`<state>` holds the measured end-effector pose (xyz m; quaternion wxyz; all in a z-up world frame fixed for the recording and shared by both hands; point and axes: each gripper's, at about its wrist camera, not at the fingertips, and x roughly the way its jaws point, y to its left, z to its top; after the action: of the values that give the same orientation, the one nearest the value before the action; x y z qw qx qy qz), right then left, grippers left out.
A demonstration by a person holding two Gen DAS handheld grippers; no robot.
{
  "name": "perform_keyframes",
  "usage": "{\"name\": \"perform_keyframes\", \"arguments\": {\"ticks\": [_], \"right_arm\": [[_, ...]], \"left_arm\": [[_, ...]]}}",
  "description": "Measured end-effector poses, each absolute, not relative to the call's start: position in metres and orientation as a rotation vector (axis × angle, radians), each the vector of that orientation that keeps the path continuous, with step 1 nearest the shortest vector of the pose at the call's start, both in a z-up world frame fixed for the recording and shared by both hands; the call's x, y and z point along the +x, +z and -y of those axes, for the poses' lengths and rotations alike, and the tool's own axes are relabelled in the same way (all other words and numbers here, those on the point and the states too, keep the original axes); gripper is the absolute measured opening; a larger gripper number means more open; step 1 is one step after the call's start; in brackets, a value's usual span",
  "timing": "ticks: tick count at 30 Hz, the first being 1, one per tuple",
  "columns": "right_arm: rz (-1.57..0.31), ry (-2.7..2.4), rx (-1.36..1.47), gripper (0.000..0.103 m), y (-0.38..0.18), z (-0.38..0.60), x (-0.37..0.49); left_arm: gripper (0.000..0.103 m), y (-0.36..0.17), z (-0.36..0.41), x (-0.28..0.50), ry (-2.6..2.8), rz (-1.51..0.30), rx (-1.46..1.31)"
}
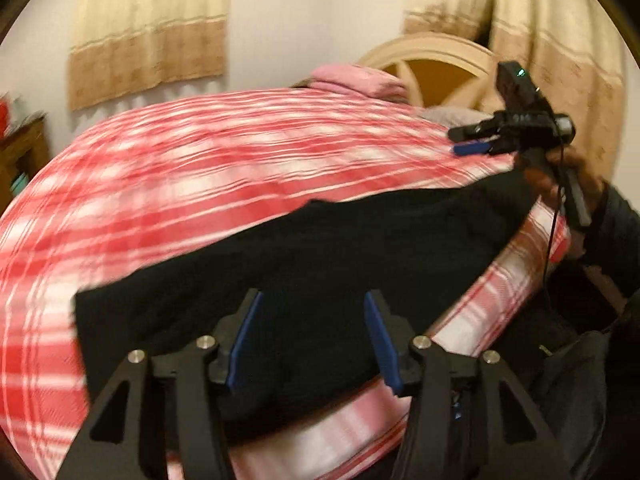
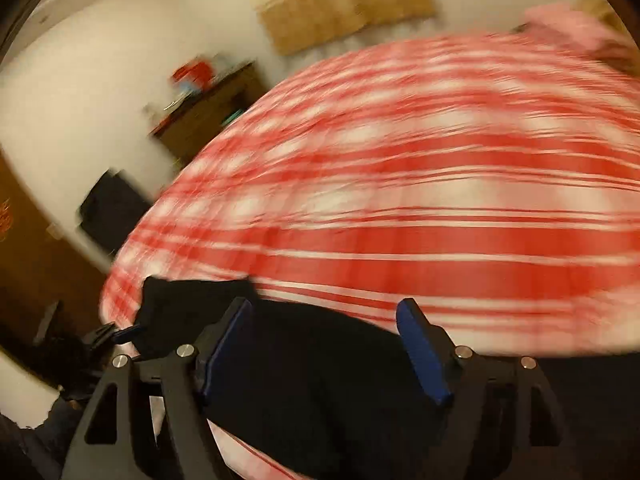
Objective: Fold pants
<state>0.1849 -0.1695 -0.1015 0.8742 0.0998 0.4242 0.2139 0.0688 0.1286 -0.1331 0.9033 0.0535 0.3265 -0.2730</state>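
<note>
My left gripper (image 1: 312, 340) and right gripper (image 2: 326, 350) both stand released, jaws apart with nothing between the pads. The black pants (image 1: 304, 264) lie flat beneath them on the red-checked bedspread (image 1: 224, 160), laid out for folding.

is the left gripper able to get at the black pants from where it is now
Probably yes: the left gripper has its jaws open right over the black pants on the checked bedspread, with nothing between them.
</note>
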Motion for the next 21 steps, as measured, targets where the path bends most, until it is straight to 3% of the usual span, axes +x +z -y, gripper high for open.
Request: {"name": "perform_keyframes", "arguments": {"ticks": [6, 8, 10, 21], "right_arm": [[-0.844, 0.055, 0.359, 0.074, -0.072, 0.325, 0.122], [-0.812, -0.081, 0.388, 0.065, -0.062, 0.371, 0.100], [-0.801, -0.194, 0.438, 0.050, -0.060, 0.414, 0.085], [-0.833, -0.363, 0.667, 0.049, -0.101, 0.496, 0.094]], "left_arm": [[0.055, -0.129, -0.066, 0.095, -0.768, -0.706, 0.102], [0.055, -0.130, -0.044, 0.103, -0.821, -0.735, 0.085], [0.055, -0.134, -0.026, 0.109, -0.850, -0.743, 0.093], [0.055, -0.170, -0.005, 0.124, -0.847, -0.871, 0.050]]}}
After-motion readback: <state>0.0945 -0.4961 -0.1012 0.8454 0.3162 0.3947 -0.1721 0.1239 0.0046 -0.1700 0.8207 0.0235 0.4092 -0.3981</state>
